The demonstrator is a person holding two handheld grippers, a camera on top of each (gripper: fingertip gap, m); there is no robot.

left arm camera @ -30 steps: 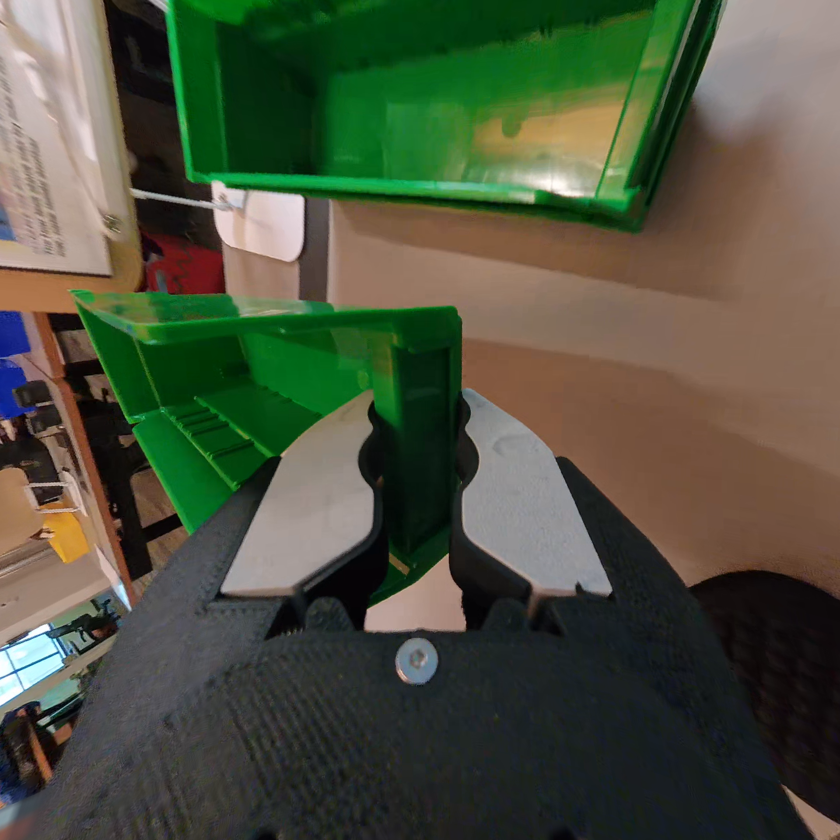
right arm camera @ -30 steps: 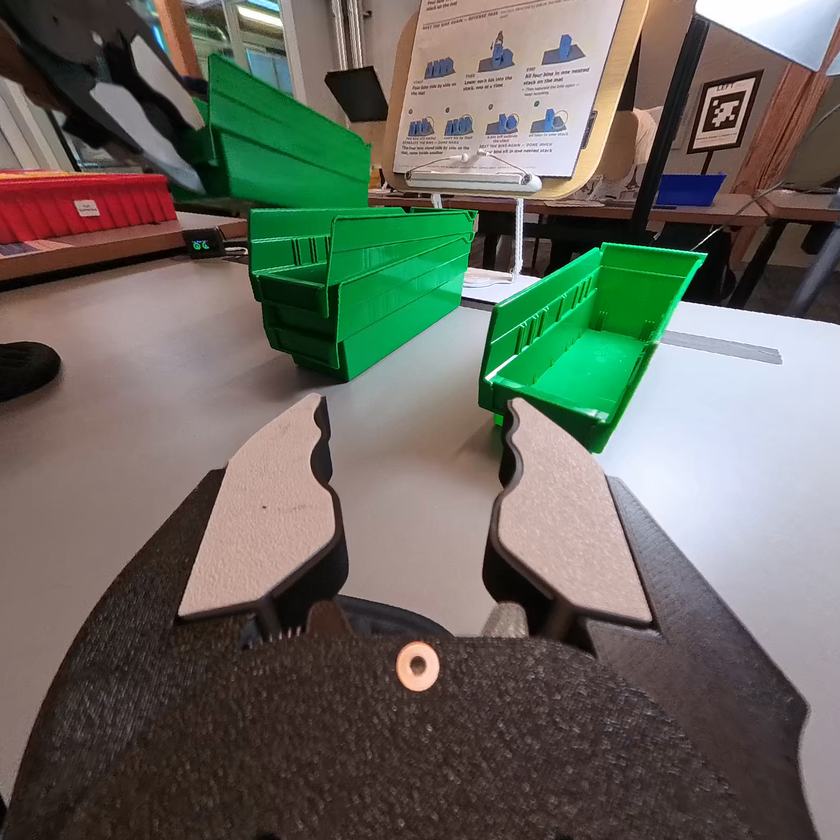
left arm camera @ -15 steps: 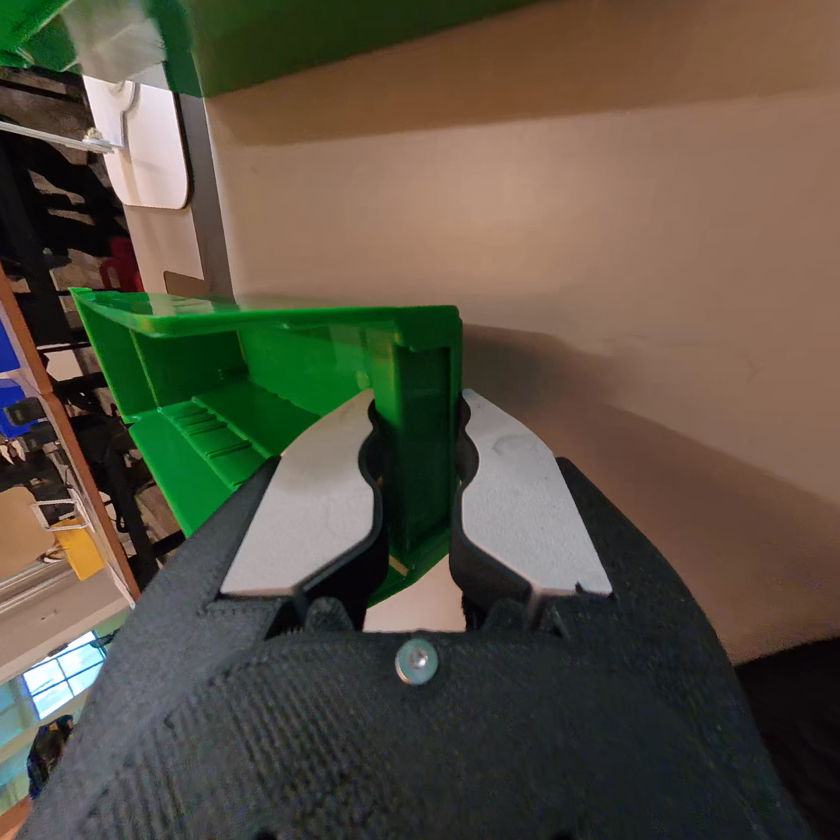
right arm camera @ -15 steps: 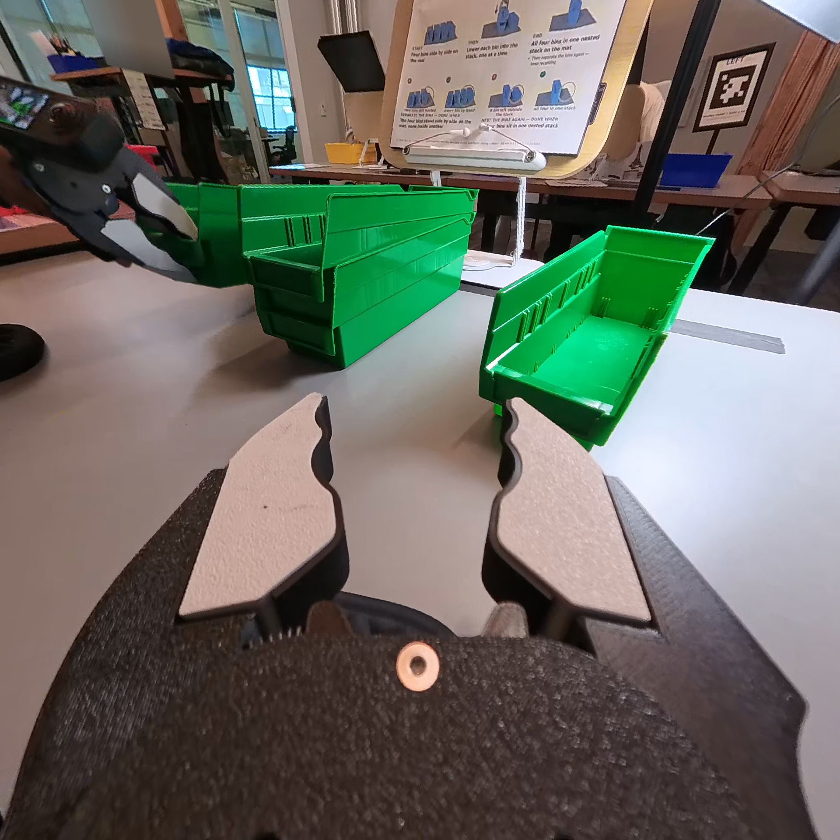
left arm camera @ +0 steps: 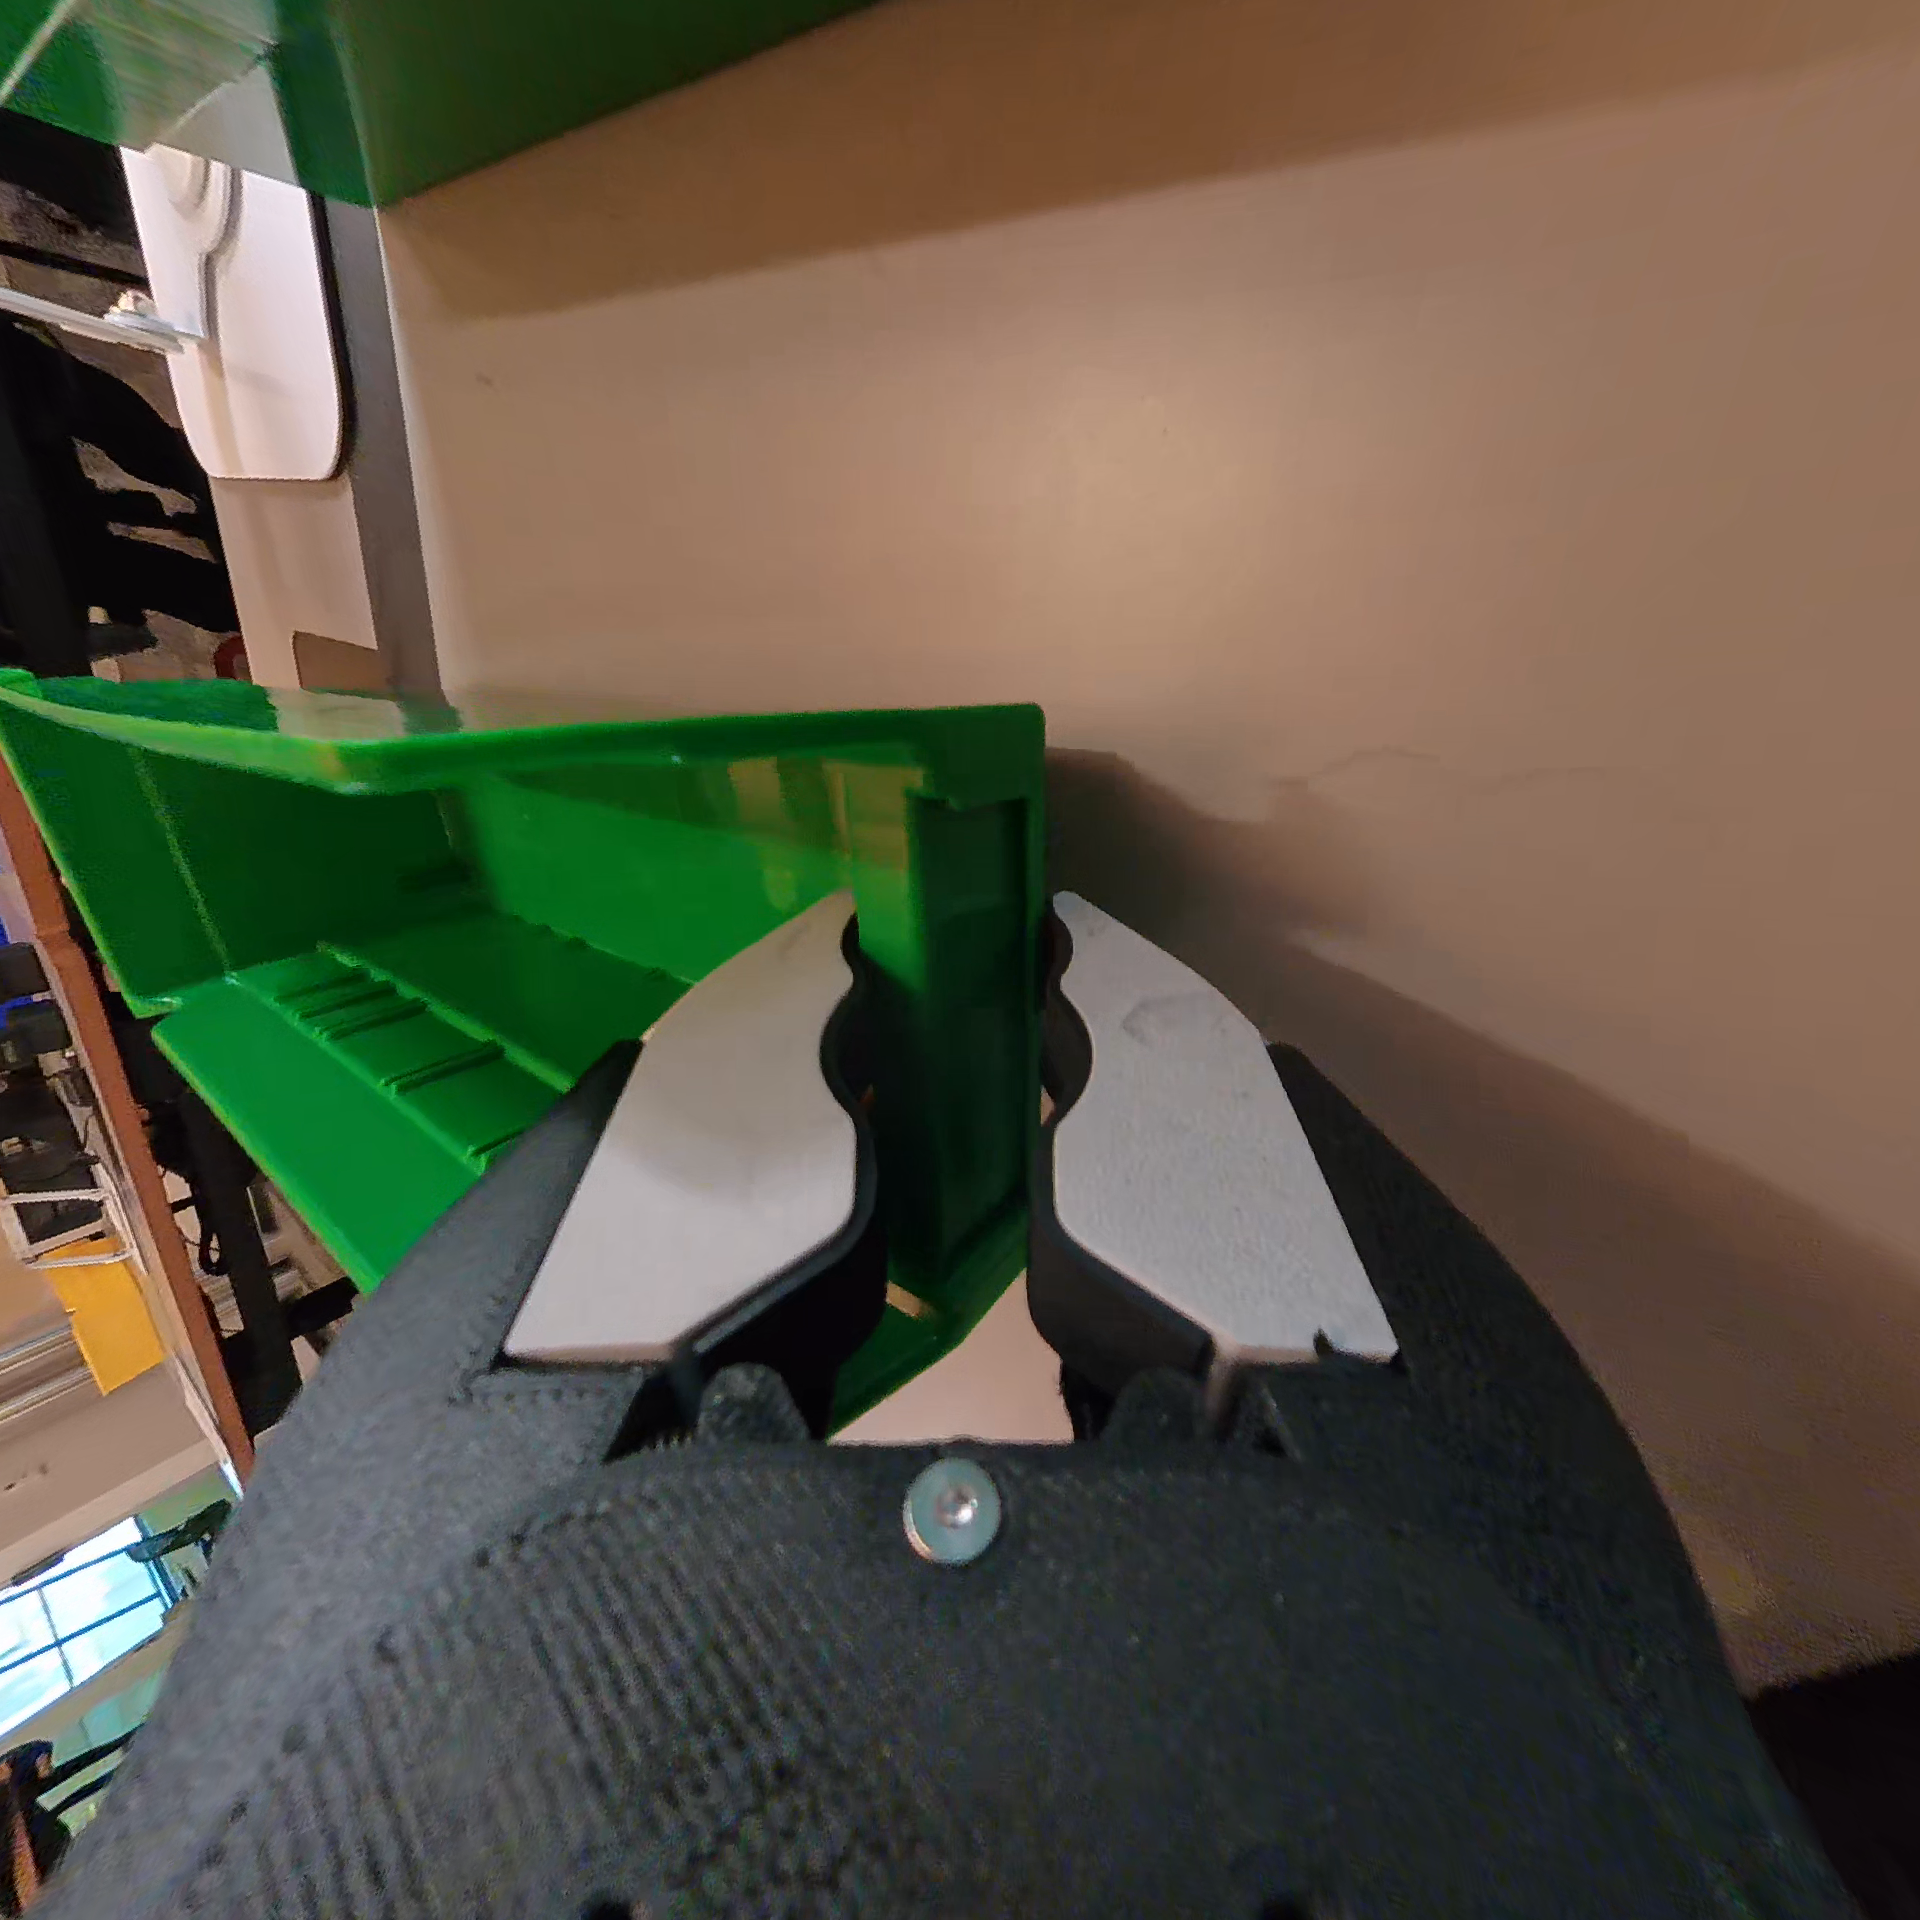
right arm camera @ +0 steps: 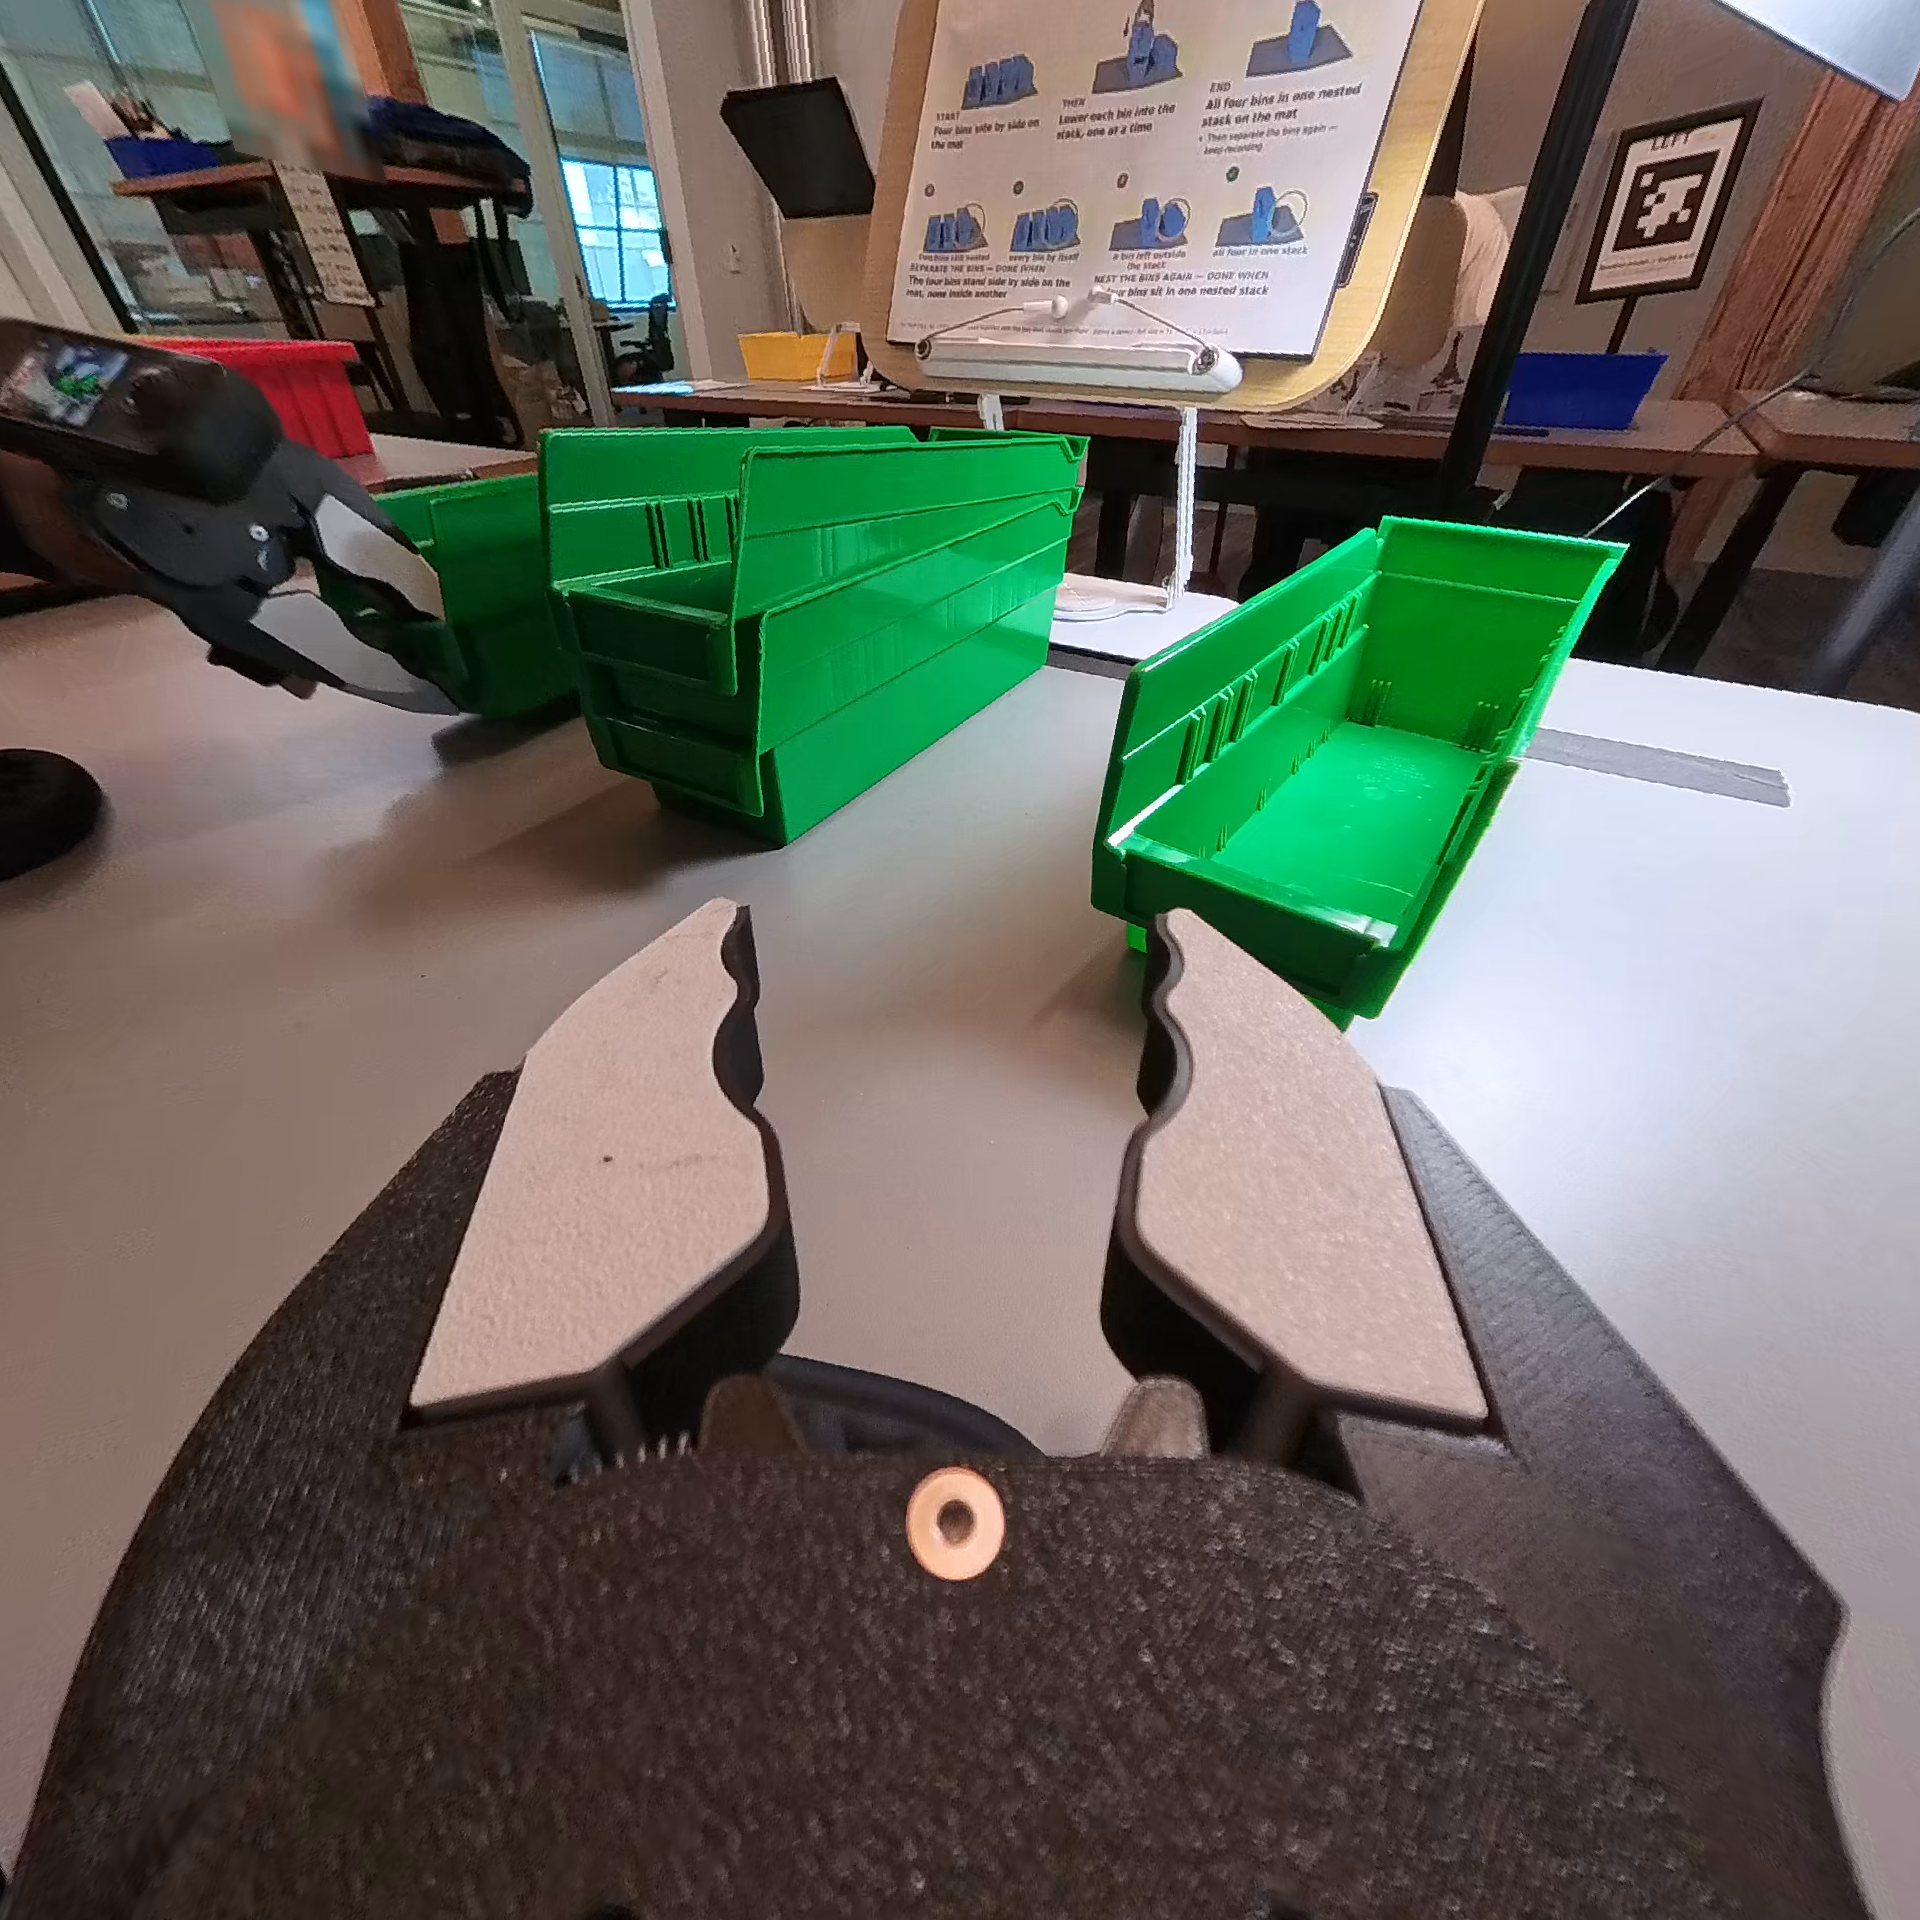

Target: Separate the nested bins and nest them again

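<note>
My left gripper (left arm camera: 951,935) is shut on the end wall of a green bin (left arm camera: 499,935), which fills the left of the left wrist view. In the right wrist view that left gripper (right arm camera: 353,623) holds this bin (right arm camera: 478,592) low at the table, just left of a stack of nested green bins (right arm camera: 831,623); the stack's side also shows in the left wrist view (left arm camera: 540,94). A single green bin (right arm camera: 1330,769) stands apart at the right. My right gripper (right arm camera: 951,935) is open and empty above the table, in front of the gap between stack and single bin.
An instruction board on a white stand (right arm camera: 1122,177) stands behind the bins. A black round object (right arm camera: 42,810) lies at the table's left edge. A grey tape strip (right arm camera: 1662,769) lies on the grey table (right arm camera: 312,987) at the right. A red bin (right arm camera: 291,384) sits behind. Across from one pair of fingers to the other is roughly 40 centimeters. The black round object (right arm camera: 42,810) lies some 15 centimeters from my left tips, 40 centimeters from my right tips.
My left gripper has brought its green bin down from above to table level, to the left of the nested stack. My right gripper has stayed open and barely moved.
</note>
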